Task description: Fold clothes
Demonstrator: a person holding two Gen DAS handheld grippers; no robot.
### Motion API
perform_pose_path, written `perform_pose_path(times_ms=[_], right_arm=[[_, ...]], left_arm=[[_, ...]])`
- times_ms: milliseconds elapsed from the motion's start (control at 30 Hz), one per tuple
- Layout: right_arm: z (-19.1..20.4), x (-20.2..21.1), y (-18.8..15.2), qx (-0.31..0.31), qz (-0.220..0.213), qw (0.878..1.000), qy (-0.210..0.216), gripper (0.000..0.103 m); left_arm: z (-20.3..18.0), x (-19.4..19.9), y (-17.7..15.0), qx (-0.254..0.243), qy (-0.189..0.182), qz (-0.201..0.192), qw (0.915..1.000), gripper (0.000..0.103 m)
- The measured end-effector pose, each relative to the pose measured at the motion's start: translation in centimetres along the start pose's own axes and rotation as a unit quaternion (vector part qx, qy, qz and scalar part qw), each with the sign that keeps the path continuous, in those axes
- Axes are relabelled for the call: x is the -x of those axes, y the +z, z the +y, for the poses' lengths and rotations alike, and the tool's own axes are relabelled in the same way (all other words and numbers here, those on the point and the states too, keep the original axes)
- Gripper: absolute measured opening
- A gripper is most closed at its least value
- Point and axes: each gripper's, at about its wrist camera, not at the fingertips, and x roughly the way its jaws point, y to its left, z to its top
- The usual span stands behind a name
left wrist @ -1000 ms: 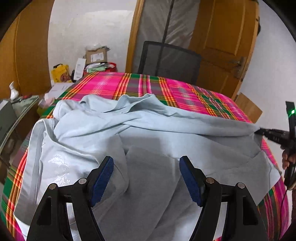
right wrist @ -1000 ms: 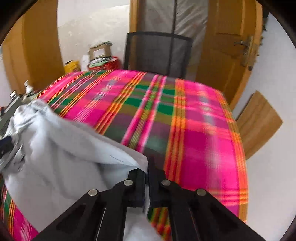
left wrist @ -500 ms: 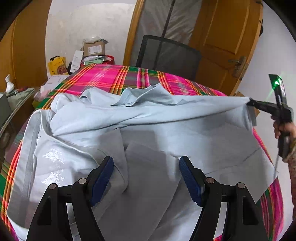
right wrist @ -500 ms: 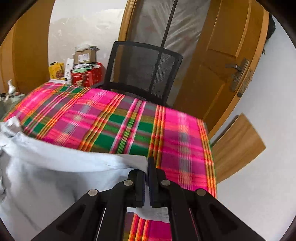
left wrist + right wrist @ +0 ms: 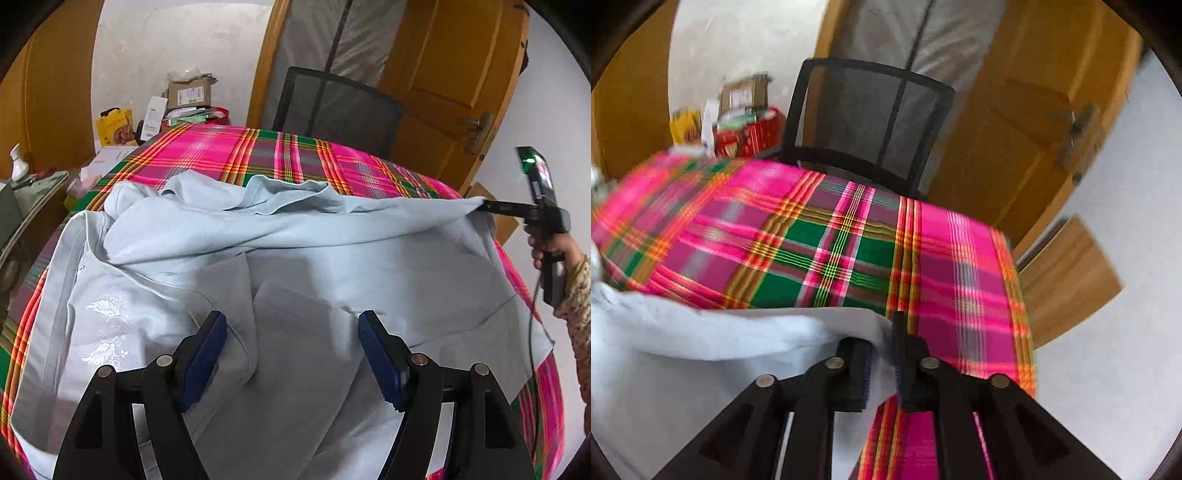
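Observation:
A pale blue sweatshirt (image 5: 295,258) with a white winged print lies spread and rumpled over the plaid-covered table (image 5: 229,147). My left gripper (image 5: 291,321) hovers open above the garment's near middle, with nothing pinched. At the right edge, my right gripper (image 5: 484,206) has one corner of the garment pulled out toward the table's right side. In the right wrist view that gripper (image 5: 882,339) has its jaws opening. A gap shows between the pads, and the sweatshirt (image 5: 701,332) corner still lies between them.
A black mesh chair (image 5: 332,99) stands behind the table, before a wooden door (image 5: 450,74). Boxes and packets (image 5: 184,99) are piled at the back left. A person's hand (image 5: 550,251) holds the right gripper beyond the table's right edge (image 5: 1015,295).
The right gripper carried the garment's corner out to the right, stretching the top fold flat. Its jaws, tight on the cloth before, have now parted. The left gripper stayed put.

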Motion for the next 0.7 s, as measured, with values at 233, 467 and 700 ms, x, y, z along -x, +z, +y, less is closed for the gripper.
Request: perform_pose_path(times_ms=[233,467,700], right_arm=[[-3.8,3.8,-3.2,-0.039,0.001,0.999,0.013,0.022],[-6.1,7.3,-8.1,-0.075,0.008,0.995,0.070,0.022],[-4.0,10.4,-13.1,-0.048,0.008,0.993,0.111,0.022]], left_arm=[[-0.3,0.1,0.0,-0.007,0.006,0.000,1.0000,0.075],[-1.4,4.0,-0.2,-0.045,0.019,-0.027,0.9984,0.075],[0.1,7.2,-1.9,-0.065,0.046,0.000,0.9968,0.075]])
